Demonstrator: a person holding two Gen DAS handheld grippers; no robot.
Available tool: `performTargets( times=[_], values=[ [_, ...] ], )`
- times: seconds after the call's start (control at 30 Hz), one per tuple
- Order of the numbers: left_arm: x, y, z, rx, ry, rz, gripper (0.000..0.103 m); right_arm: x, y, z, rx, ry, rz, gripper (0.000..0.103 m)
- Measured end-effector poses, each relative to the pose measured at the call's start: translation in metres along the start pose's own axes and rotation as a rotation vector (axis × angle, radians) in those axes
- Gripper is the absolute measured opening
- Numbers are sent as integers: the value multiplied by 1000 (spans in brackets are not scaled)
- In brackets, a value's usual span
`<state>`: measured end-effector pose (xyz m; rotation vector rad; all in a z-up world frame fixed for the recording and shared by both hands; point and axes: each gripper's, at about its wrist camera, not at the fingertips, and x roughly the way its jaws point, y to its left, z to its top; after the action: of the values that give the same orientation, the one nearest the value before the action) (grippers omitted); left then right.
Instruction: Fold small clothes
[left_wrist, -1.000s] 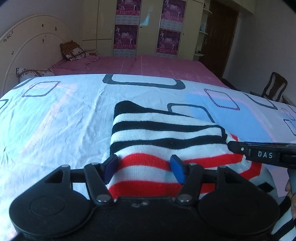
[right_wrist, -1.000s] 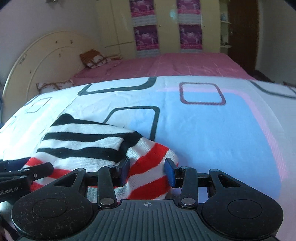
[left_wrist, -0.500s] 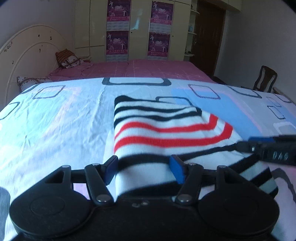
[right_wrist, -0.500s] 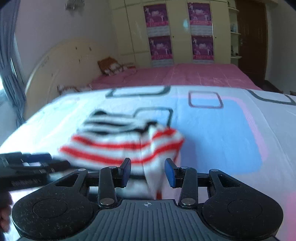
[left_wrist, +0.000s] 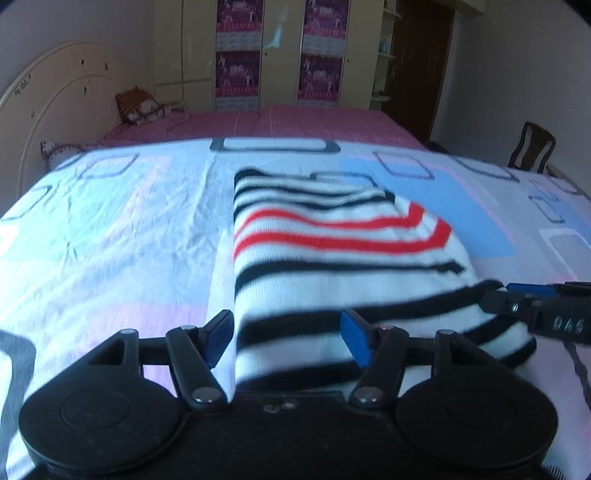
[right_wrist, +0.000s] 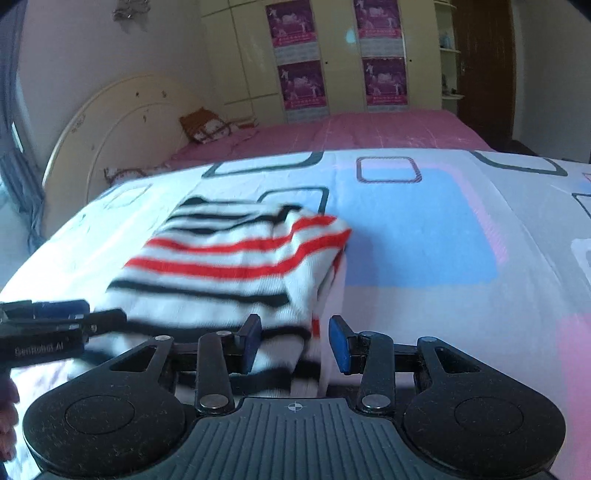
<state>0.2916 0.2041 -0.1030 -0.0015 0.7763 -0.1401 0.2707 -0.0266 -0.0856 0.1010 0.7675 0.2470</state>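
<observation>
The white knitted garment with black and red stripes (left_wrist: 332, 258) lies on the pale patterned bedsheet (left_wrist: 110, 229), already doubled into a compact stack, so the folding looks nearly finished. The left gripper (left_wrist: 288, 332) and right gripper (right_wrist: 293, 341) both stand spread, holding nothing, near edge between their fingers. That edge is blurred and partly hidden, so perhaps uneven.
</observation>
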Motion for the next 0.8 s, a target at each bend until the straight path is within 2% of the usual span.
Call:
performTargets(
  times=[0.1,0.23,0.3,0.37,0.4,0.5,0.57,0.77,0.8],
  values=[
    [9,3,-11,-35,39,4,65,16,-4,-15,12,71,-14,41],
    [10,6,-12,-57,43,2,66,22,-2,-22,1,79,-18,41],
    [10,6,-11,-66,46,3,71,22,-2,-22,7,96,-15,41],
    [10,8,-11,-77,52,10,82,22,-4,-25,10,102,-10,41],
    [10,8,-11,-81,57,18,85,23,-4,-26,10,99,-5,41],
    [10,7,-11,-85,66,40,93,28,-8,-26,8,98,-18,53],
    [8,5,-11,-97,74,60,103,27,-10,-26,15,99,-10,53],
    [-3,-12,-12,-74,143,161,103,23,-8,-26,7,95,-17,54],
    [-9,-15,-13,-62,136,167,103,21,-7,-24,1,96,-20,59]
  ],
)
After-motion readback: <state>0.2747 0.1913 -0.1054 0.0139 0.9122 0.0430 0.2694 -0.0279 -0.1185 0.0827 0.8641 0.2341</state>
